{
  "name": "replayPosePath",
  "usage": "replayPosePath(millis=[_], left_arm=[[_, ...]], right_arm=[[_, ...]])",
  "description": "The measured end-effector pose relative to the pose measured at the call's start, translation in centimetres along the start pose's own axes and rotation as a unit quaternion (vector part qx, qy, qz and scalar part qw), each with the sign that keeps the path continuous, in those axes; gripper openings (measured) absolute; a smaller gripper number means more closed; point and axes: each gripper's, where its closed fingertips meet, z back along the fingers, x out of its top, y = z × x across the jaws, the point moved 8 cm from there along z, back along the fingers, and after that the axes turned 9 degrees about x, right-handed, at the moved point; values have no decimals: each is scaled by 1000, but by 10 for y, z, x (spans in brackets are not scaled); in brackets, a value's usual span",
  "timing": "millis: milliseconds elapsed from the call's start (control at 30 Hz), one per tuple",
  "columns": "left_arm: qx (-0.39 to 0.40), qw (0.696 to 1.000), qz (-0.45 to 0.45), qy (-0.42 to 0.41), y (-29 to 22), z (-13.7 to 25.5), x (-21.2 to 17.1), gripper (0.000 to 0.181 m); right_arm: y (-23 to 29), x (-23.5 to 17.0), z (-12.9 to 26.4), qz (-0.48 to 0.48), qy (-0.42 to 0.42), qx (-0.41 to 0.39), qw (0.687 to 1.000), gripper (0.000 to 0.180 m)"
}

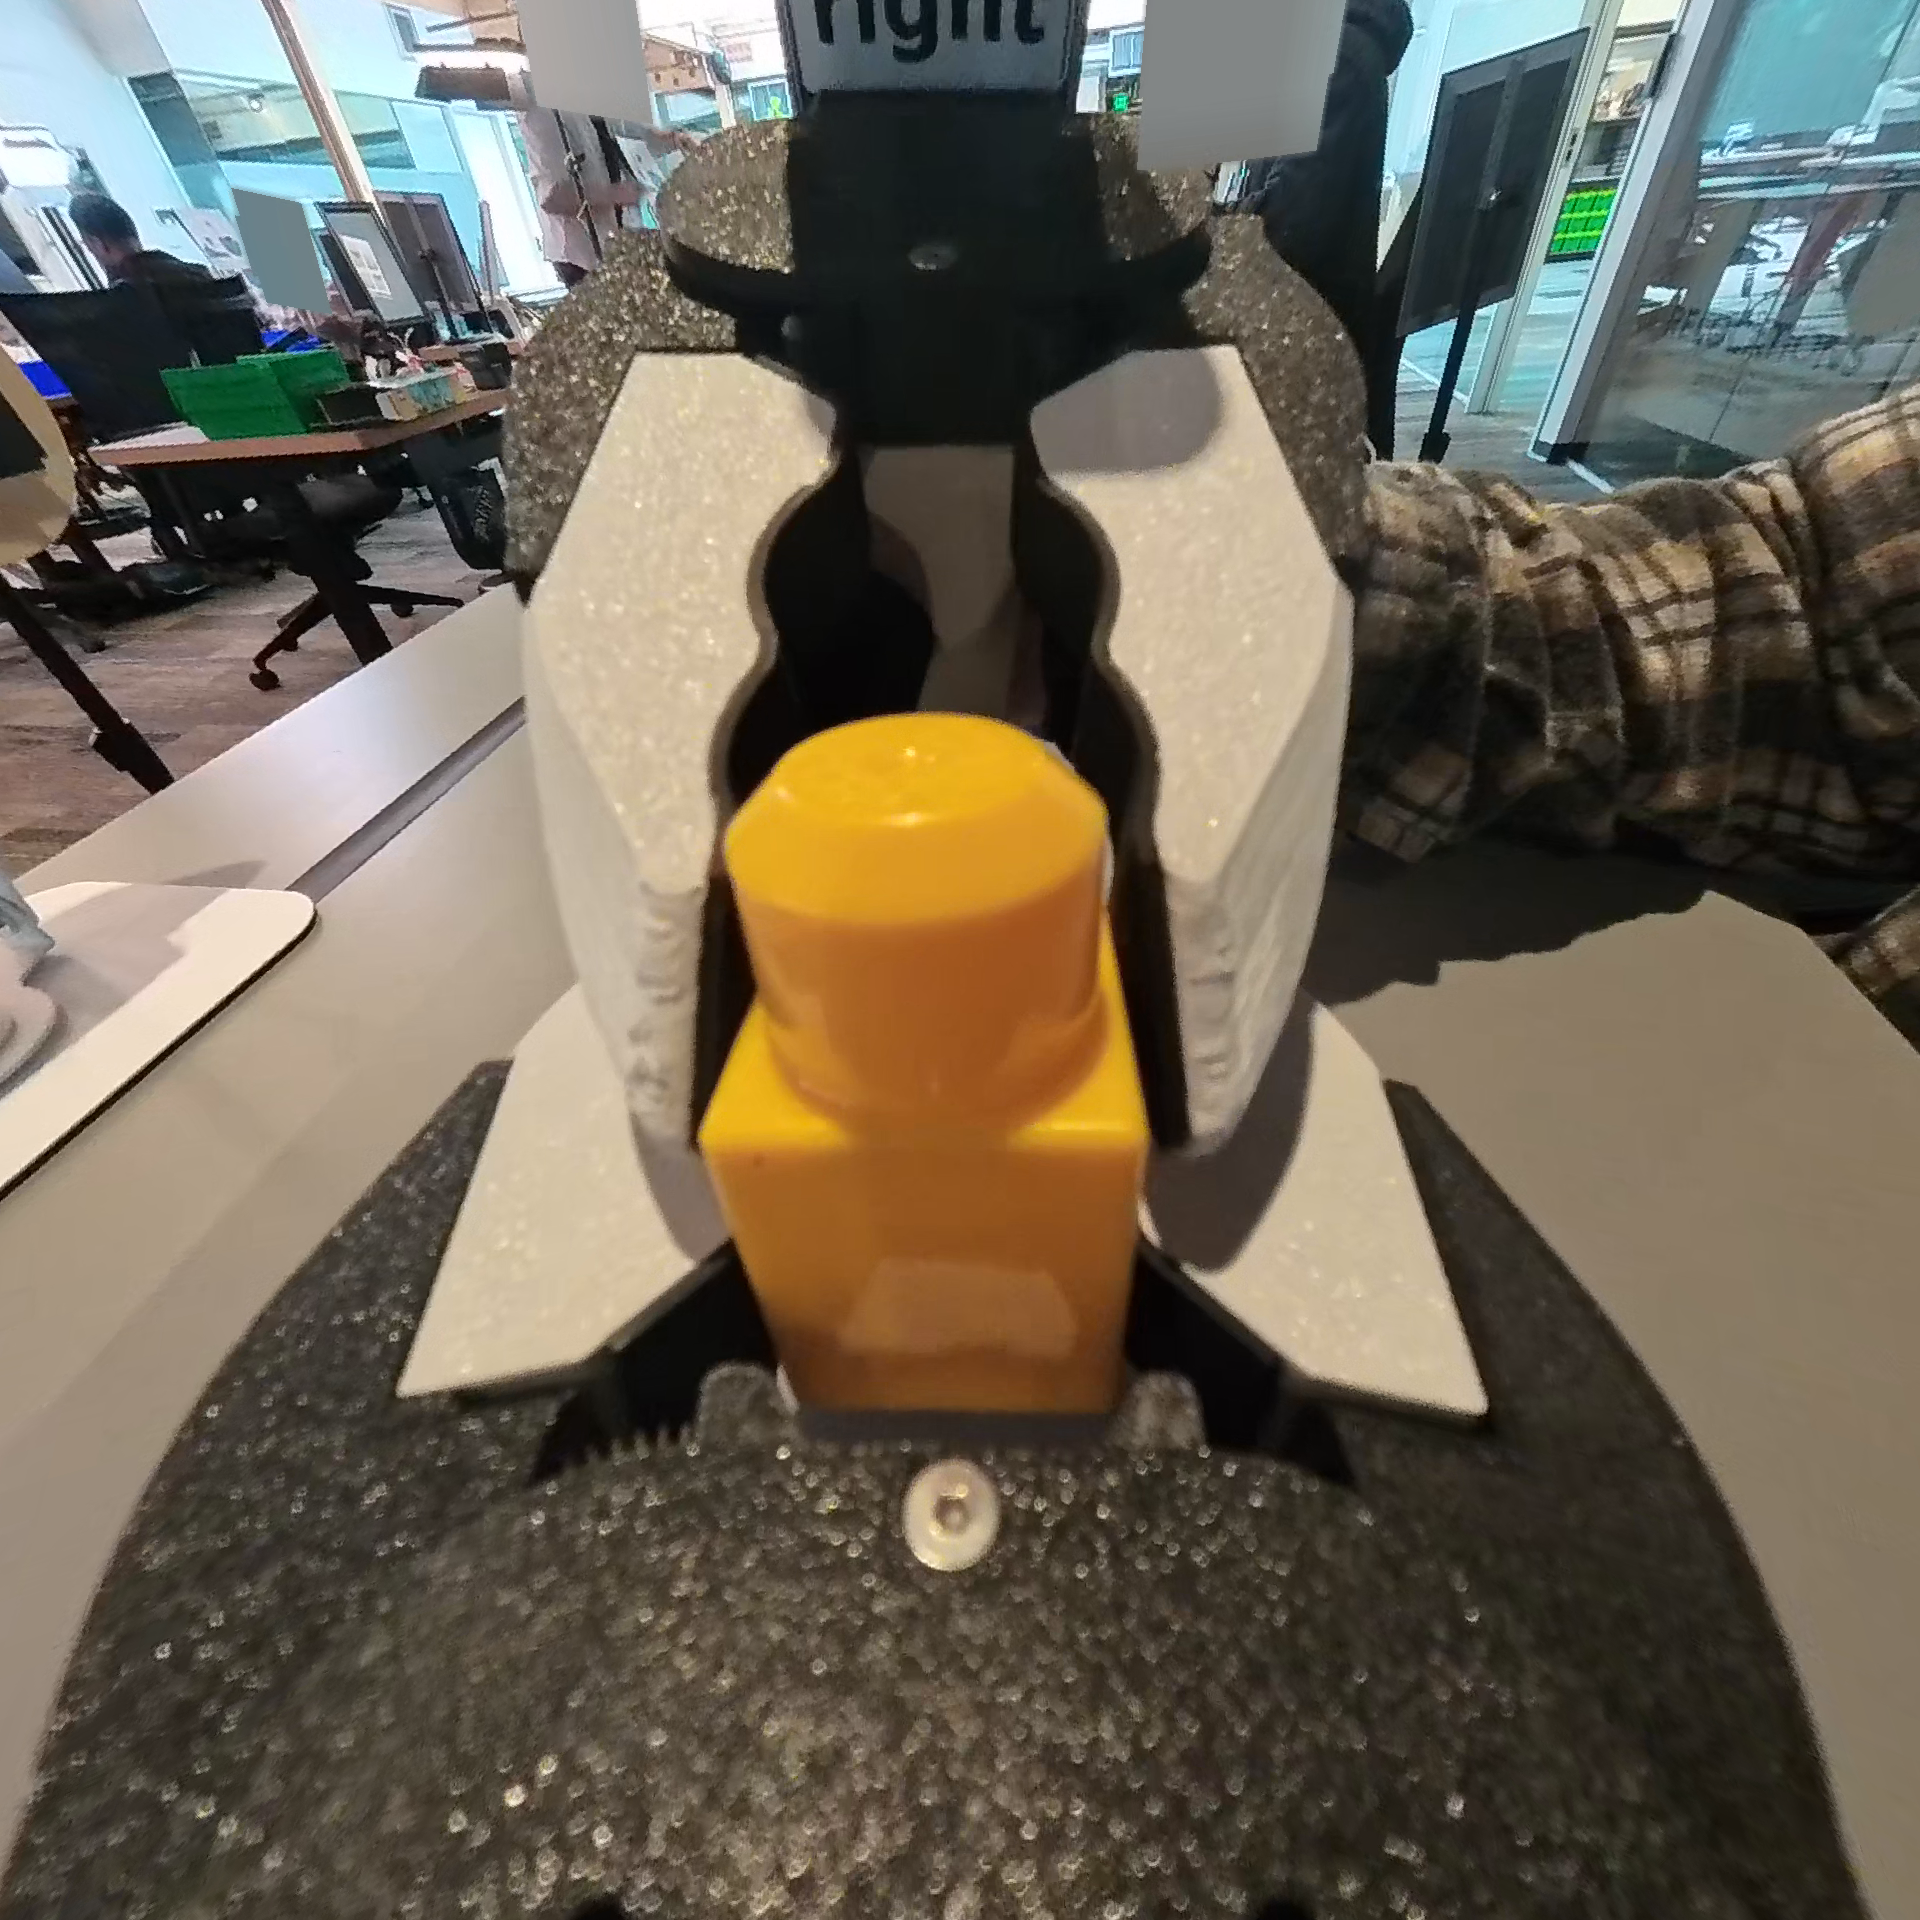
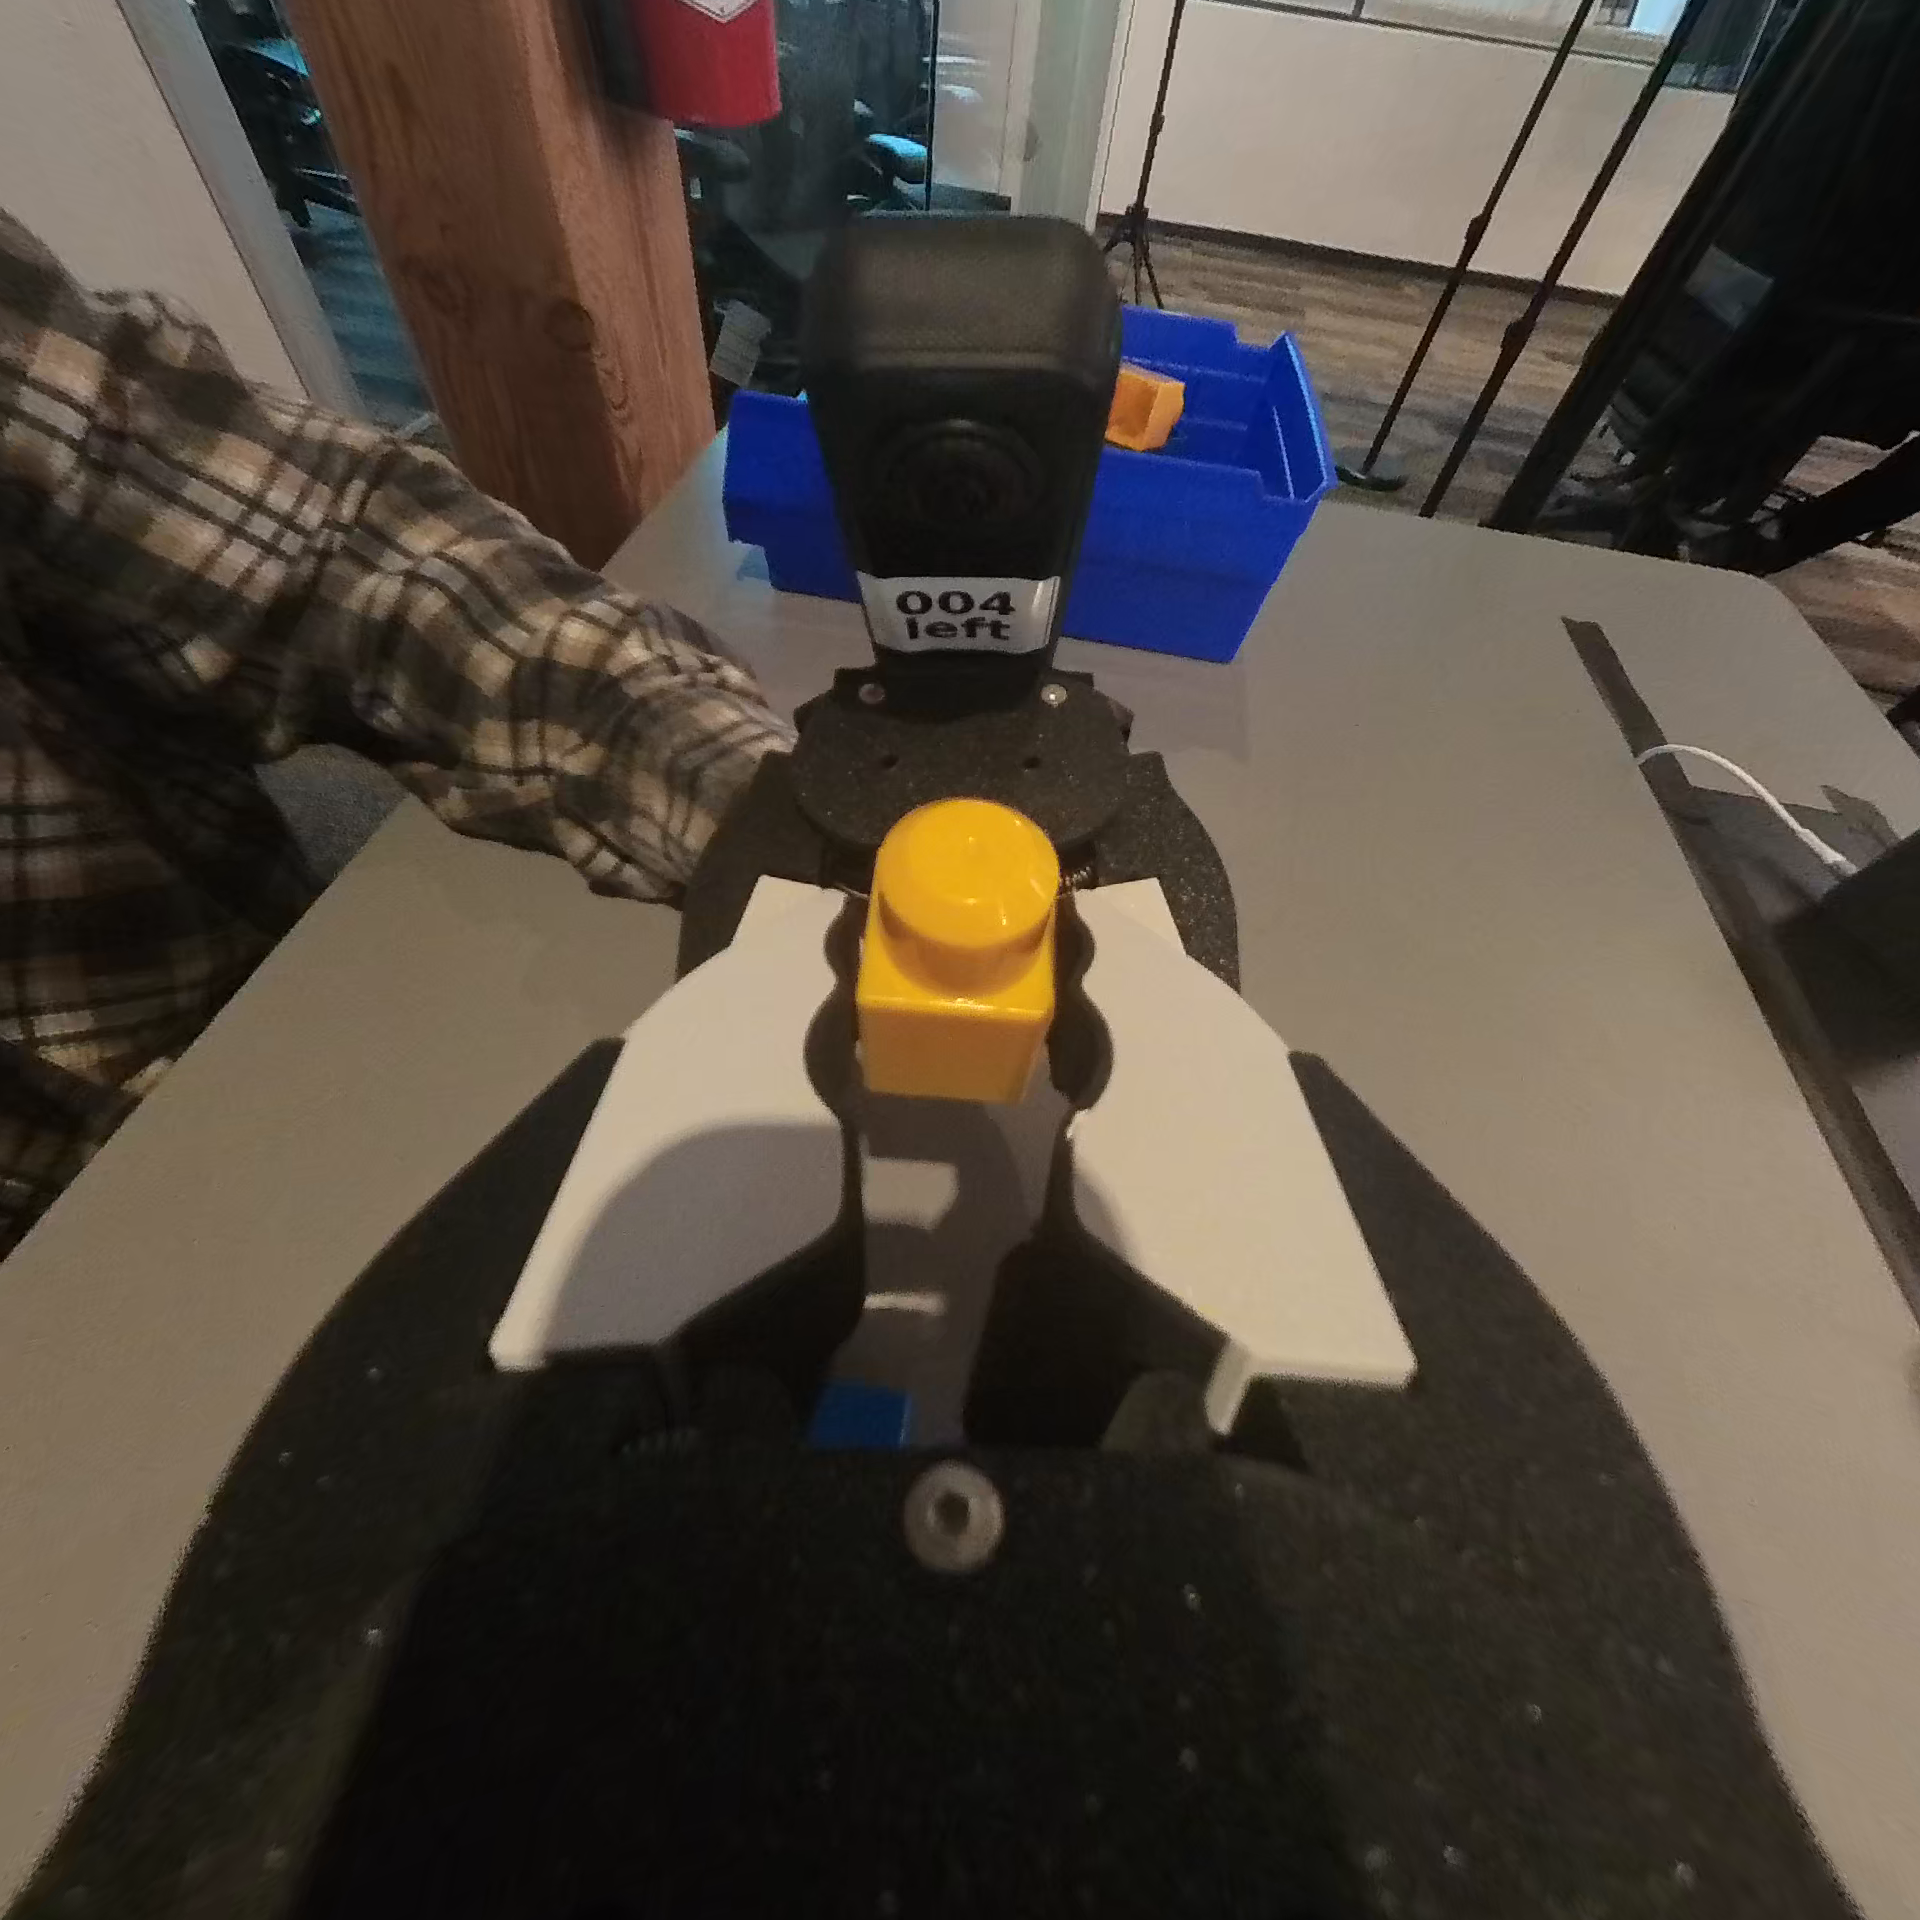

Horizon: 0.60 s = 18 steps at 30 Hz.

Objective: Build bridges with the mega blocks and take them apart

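Upright yellow block (image 1: pixel 920 1122), stud up

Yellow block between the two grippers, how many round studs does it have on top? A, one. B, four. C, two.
A: the yellow block carries a single round stud on its square body, and both wrist views show it that way.

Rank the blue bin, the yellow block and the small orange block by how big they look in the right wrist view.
1. Blue bin, largest though partly hidden behind the other gripper's camera.
2. Yellow block, enlarged by nearness to the camera.
3. Orange block inside the bin, smallest, but far off and partly hidden.
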Motion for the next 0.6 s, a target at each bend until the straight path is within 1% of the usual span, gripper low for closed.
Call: replayPosePath(millis=[233,600], left_arm=[[-3,1000,0,-24,-2,1,5,74],[-6,999,-13,-31,-6,2,10,76]], right_arm=[[3,6,3,4,-14,-2,1000,35],[8,13,3,9,0,0,1000,36]])
